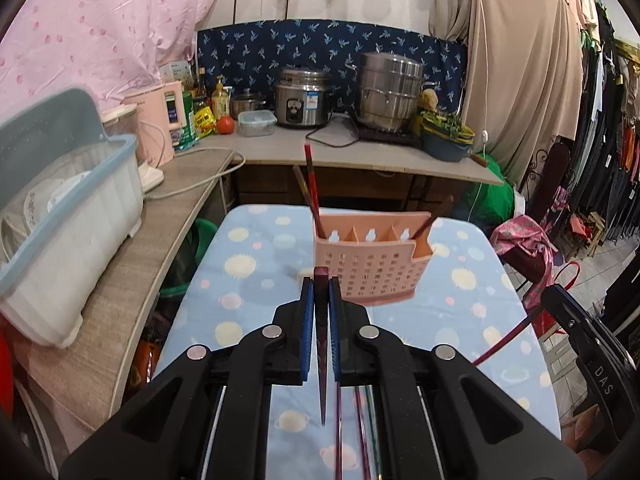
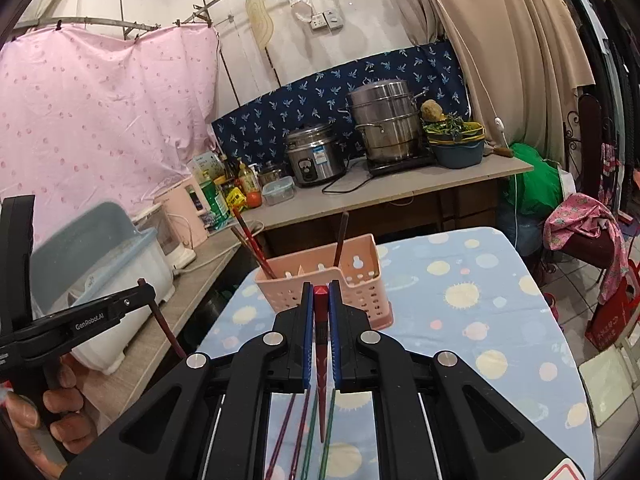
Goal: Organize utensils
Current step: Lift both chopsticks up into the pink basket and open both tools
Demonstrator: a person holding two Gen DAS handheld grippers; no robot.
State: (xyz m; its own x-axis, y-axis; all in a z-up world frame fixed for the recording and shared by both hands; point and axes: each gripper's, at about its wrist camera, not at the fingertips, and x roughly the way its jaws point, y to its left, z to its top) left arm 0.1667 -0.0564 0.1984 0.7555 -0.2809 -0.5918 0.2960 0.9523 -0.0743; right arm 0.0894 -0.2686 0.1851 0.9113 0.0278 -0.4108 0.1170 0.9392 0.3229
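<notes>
Left tongs [image 1: 319,276] clamp a dark chopstick [image 1: 321,344]; right tongs [image 2: 320,290] clamp a red chopstick [image 2: 321,344]. Both hover above the table [image 1: 256,264], just before the pink holder [image 1: 370,268], which holds three chopsticks.

The left gripper [image 2: 140,286] reads "GenRobot.AI"; the right gripper [image 1: 560,300] reads "DAS".

Your left gripper [image 1: 319,292] has blue pads and pinches a dark maroon chopstick [image 1: 321,344]. Your right gripper [image 2: 320,296] pinches a red chopstick [image 2: 321,344]. Both face a pink holder [image 1: 372,256] on a light-blue cloth [image 1: 248,280] with yellow and pink dots.
</notes>
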